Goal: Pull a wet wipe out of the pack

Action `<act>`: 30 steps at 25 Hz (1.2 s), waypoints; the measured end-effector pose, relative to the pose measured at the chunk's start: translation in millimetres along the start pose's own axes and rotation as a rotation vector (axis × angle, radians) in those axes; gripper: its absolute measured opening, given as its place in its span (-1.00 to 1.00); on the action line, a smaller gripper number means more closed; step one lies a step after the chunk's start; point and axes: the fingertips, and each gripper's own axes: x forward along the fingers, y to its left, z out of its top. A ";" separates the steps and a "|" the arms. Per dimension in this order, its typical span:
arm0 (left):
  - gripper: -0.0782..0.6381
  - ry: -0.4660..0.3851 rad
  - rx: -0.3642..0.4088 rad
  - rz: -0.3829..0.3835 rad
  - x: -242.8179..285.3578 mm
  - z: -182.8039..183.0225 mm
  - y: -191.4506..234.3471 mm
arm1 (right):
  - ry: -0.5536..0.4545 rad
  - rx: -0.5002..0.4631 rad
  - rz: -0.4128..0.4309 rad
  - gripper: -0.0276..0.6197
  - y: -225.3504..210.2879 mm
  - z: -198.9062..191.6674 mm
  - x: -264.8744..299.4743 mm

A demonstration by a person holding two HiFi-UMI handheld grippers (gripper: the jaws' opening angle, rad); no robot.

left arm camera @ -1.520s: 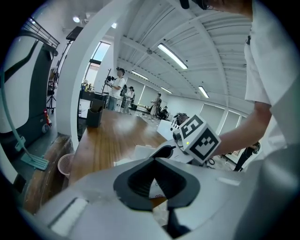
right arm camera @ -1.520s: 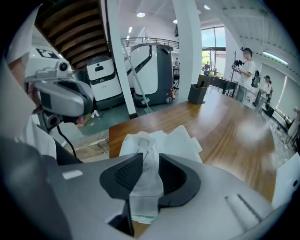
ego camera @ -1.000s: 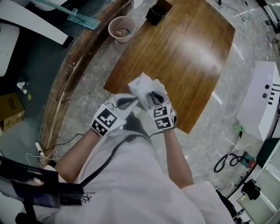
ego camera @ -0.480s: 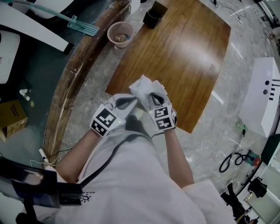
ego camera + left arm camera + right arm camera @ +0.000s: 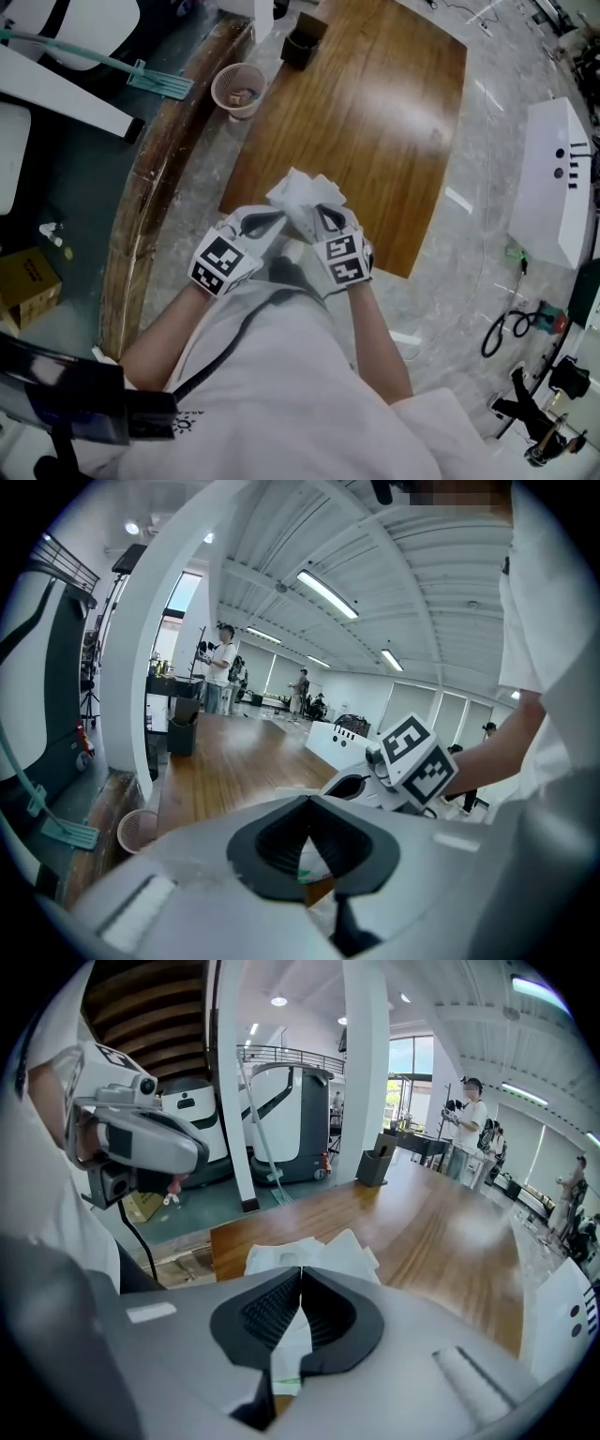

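I hold a white wet wipe pack (image 5: 298,192) in the air over the near edge of the wooden table (image 5: 375,122). My left gripper (image 5: 280,221) is shut on the pack's left side; a white and green bit of the pack (image 5: 314,860) shows below its closed pads. From the right, my right gripper (image 5: 310,218) is shut on a thin white wet wipe (image 5: 292,1340) that runs between its pads. Beyond those pads the crumpled white top of the pack (image 5: 309,1251) is visible. The two grippers nearly touch each other.
A pink basket (image 5: 238,90) and a black bin (image 5: 300,44) stand at the table's far left corner. A white machine (image 5: 555,187) stands to the right, with cables (image 5: 511,328) on the floor near it. Several people stand far off in the hall.
The right gripper's jaws have closed onto the wipe. Both hands and the pack stayed almost where they were.
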 end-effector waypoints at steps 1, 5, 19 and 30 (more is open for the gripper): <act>-0.78 -0.001 0.005 -0.005 0.4 1.2 -0.7 | -0.006 0.007 -0.006 -0.88 -0.7 0.7 -2.2; -0.78 -0.007 0.028 -0.028 3.0 8.2 -3.2 | -0.024 0.025 -0.027 -0.88 -2.4 4.4 -9.8; -0.78 -0.020 0.083 -0.065 0.5 21.4 -6.1 | -0.082 0.060 -0.097 -0.88 -2.2 20.2 -33.3; -0.78 -0.034 0.121 -0.082 1.3 26.4 -8.4 | -0.146 0.094 -0.149 -0.88 -4.5 33.0 -53.7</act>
